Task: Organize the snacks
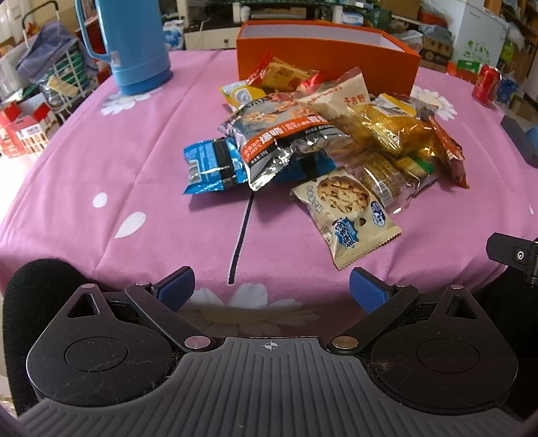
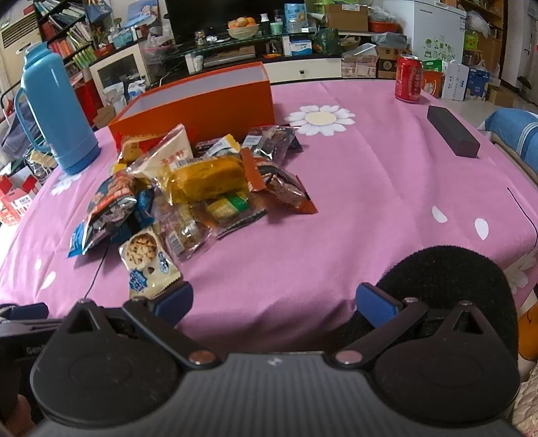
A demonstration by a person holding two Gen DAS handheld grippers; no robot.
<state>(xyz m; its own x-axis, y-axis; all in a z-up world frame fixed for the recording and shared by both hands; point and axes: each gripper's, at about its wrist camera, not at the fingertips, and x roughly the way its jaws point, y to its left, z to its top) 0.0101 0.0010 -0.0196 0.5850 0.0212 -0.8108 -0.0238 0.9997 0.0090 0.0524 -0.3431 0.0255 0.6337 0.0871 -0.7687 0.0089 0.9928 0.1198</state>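
So nothing is sorted yet: the snack pile (image 1: pixel 322 134) lies heaped on the worktop (image 1: pixel 134 168) just before the orange box (image 1: pixel 328 58), which looks empty. Left gripper (image 1: pixel 271 289) and right gripper (image 2: pixel 275 298) hang near, fingers spread, holding nothing.

Cluttered room: bookshelf (image 2: pixel 67 43) far left, glass TV stand (image 2: pixel 255 47) with dark TV (image 2: pixel 222 13), white chest freezer (image 2: pixel 433 30) right, stacked cardboard boxes (image 2: pixel 363 64).
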